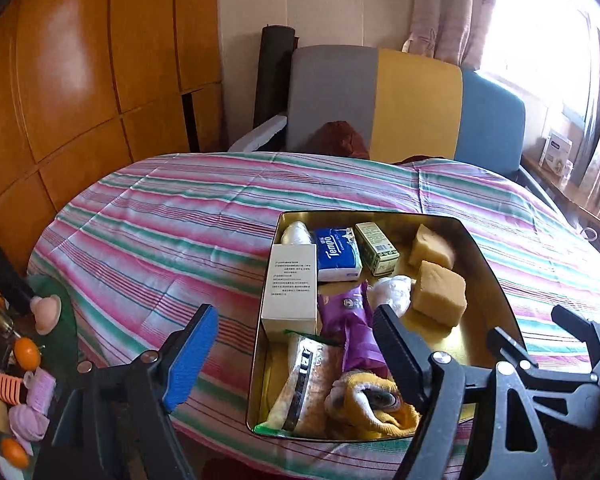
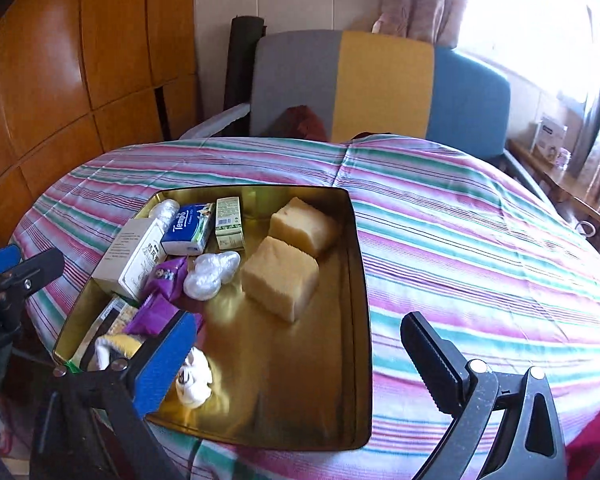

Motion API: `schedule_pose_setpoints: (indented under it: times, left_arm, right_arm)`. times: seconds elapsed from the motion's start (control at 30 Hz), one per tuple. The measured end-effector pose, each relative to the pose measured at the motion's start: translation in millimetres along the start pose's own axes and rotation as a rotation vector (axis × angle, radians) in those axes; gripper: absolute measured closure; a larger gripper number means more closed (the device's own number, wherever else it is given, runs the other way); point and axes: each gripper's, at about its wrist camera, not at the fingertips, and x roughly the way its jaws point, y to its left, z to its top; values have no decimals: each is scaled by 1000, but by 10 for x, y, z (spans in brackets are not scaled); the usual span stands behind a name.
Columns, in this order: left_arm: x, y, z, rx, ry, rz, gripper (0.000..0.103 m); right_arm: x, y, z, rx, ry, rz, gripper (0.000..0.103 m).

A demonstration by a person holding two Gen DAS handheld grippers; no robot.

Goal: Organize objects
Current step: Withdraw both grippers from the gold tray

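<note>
A gold metal tin (image 1: 452,340) lies on the striped cloth (image 1: 160,232). In it are a white box (image 1: 290,284), a blue tissue pack (image 1: 336,254), a small green box (image 1: 376,248), two yellow sponges (image 1: 440,292), a purple packet (image 1: 350,324), crumpled white plastic (image 1: 392,290), a snack bag (image 1: 304,384) and a yellow-white rolled cloth (image 1: 372,404). My left gripper (image 1: 296,354) hangs open over the tin's near left corner, holding nothing. My right gripper (image 2: 300,360) stands open above the tin's (image 2: 280,380) near edge, empty, beside a small white figure (image 2: 196,380).
A grey, yellow and blue sofa back (image 1: 412,100) stands behind the table. Wooden cupboard doors (image 1: 80,80) fill the left. Oranges (image 1: 26,354) and pink items (image 1: 40,392) crowd the near left. A window shelf with boxes (image 1: 556,154) is at the right.
</note>
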Motion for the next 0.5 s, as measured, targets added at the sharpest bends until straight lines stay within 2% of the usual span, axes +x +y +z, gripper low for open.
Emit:
schedule_pose_setpoints:
  times: [0.33,0.5]
  left_arm:
    - [-42,11,-19,1,-28,4,23]
    - [-54,41,-26,-8,-58,6,30]
  right_arm:
    - [-18,28,4,-5,0,-9,0]
    - [-9,87,49,-15,-4,-7,0]
